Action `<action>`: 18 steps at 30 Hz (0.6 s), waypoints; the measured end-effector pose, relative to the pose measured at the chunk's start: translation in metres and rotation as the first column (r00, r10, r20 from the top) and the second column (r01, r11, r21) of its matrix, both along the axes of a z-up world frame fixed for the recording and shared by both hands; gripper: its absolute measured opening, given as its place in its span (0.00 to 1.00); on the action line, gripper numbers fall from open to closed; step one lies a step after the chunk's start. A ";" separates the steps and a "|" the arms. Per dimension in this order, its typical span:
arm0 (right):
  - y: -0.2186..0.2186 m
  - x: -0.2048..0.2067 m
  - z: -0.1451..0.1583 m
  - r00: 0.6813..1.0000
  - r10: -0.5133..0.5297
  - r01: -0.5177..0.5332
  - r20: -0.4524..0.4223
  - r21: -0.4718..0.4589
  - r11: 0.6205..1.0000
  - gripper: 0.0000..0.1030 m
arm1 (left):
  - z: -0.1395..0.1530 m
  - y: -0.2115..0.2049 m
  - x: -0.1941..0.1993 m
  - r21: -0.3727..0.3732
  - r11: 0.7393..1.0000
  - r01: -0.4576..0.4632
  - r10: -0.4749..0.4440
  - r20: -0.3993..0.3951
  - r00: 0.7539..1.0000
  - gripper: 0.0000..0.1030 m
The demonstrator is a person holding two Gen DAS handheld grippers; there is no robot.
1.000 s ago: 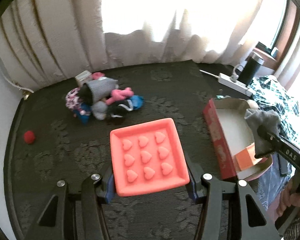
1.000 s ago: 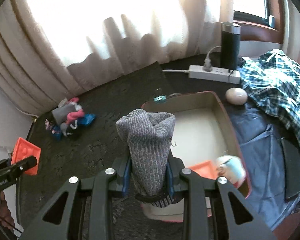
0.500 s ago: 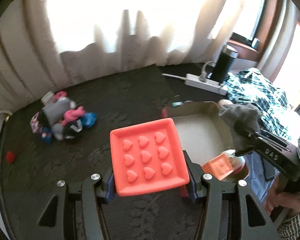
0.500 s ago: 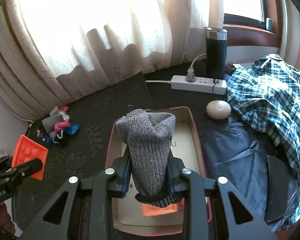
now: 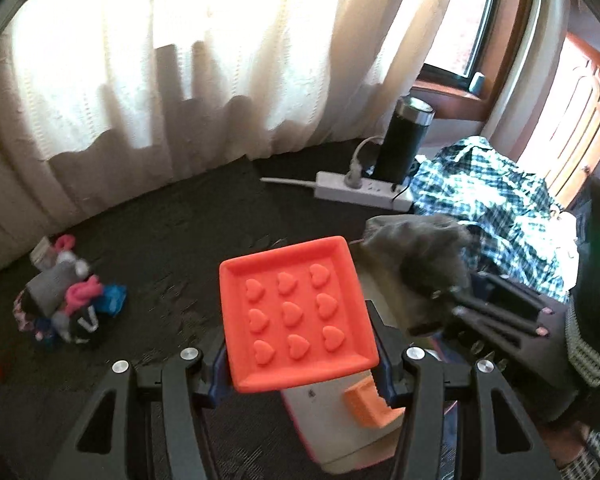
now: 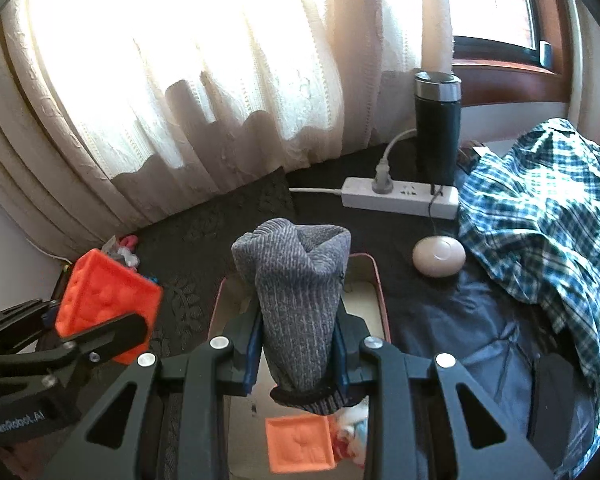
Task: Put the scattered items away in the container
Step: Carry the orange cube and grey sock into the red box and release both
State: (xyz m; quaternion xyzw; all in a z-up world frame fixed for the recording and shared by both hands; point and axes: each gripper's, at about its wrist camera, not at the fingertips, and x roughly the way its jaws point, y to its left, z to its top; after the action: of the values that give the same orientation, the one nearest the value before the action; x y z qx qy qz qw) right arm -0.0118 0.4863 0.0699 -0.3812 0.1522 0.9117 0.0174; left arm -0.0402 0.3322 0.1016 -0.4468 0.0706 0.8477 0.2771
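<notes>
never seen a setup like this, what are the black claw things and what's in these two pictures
Each claw is a hand-held two-finger gripper with a camera looking along its fingers, so each picture is one gripper's own view. The left gripper clamps an orange heart-mould tray. The right gripper pinches a grey sock above the open box, which already holds a small orange piece. On the dark cloth, more small items sit in a pile, with a power strip, a black flask and a checked shirt on the other side.
</notes>
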 end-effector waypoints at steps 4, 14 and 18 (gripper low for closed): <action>0.002 -0.013 -0.004 1.000 0.006 -0.006 0.006 -0.020 1.000 0.43 | -0.003 0.010 -0.010 0.011 0.999 0.030 -0.030 0.020 0.999 0.61; 0.006 -0.026 -0.014 1.000 -0.002 0.003 0.024 -0.039 0.999 0.55 | -0.015 0.000 -0.026 0.007 1.000 -0.014 0.014 0.051 0.999 0.68; 0.005 -0.025 -0.018 0.999 -0.008 0.009 0.037 -0.040 0.999 0.55 | -0.017 -0.006 -0.026 0.004 1.000 -0.027 0.026 0.056 0.998 0.68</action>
State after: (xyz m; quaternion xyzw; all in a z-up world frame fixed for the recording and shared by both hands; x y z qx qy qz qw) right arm -0.0372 0.4911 0.0519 -0.3974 0.1718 0.9013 0.0163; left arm -0.0659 0.3260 0.0849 -0.4708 0.0548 0.8385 0.2688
